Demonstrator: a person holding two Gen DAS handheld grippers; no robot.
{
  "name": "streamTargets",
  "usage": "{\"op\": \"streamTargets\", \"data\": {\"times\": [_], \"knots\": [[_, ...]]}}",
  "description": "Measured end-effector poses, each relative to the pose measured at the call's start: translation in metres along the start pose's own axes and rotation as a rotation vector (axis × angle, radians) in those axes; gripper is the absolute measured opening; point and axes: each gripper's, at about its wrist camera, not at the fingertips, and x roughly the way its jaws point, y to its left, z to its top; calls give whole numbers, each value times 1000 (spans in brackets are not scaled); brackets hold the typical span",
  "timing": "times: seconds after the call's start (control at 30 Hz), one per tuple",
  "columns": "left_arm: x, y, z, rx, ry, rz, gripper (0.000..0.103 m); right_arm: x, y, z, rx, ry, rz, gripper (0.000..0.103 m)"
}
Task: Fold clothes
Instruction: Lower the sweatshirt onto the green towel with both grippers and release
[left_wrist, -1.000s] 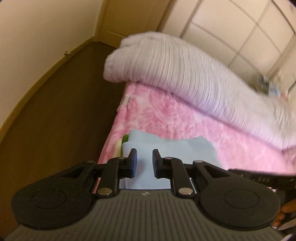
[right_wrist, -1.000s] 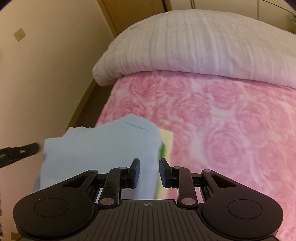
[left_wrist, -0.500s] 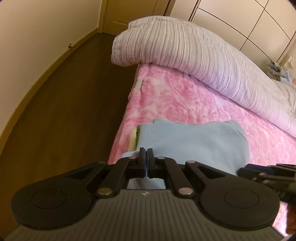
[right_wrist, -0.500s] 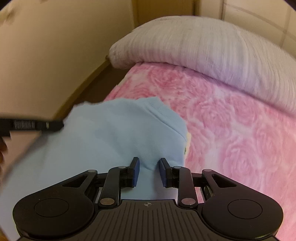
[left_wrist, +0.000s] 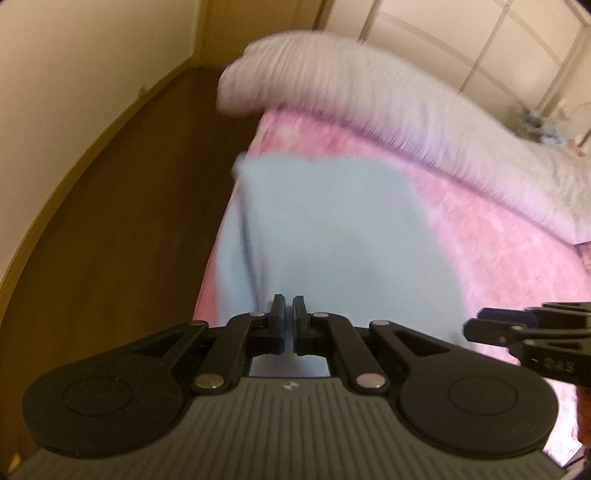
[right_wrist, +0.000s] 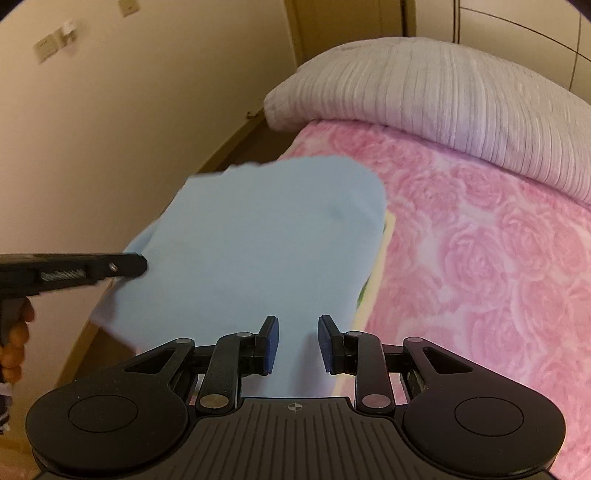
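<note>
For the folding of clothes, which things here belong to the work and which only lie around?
Belong to the work:
- light blue garment
- left gripper, nearly shut at the cloth
- right gripper, open over the cloth

Only lie around:
- pink rose blanket
- striped grey duvet
- yellow-green item under the garment

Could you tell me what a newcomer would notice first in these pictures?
Probably the light blue garment, lifted near the bed's left edge, with the left gripper nearly closed on its near edge and the right gripper open around it. Behind it spreads the pink rose-patterned blanket, topped by a pale ribbed duvet.
</note>
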Motion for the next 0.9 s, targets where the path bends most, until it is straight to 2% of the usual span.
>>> {"op": "streamTargets", "data": {"times": [0.1,0.17,0.37,0.5,0.63,0.7,0.8,0.9], "knots": [[-2,1,-4,-14,3,13,1,22,7,-15,-19,70,21,27],[-4,1,-7,-23,6,22,1,32,12,-17,-59,81,9,27],[-9,3,-15,-50,12,49,0,13,16,-10,-47,63,-13,28],[-11,2,-21,-63,18,64,2,-8,17,-13,-40,38,18,28],[5,-4,-37,-39,43,98,4,7,20,-26,-21,108,21,28],[12,-4,-39,-45,41,120,4,23,22,-33,-54,135,20,28],[12,-5,-39,-44,48,145,4,23,30,-34,-99,133,-5,28],[-5,-7,-39,-58,49,176,4,7,32,-33,-103,123,-13,28]]}}
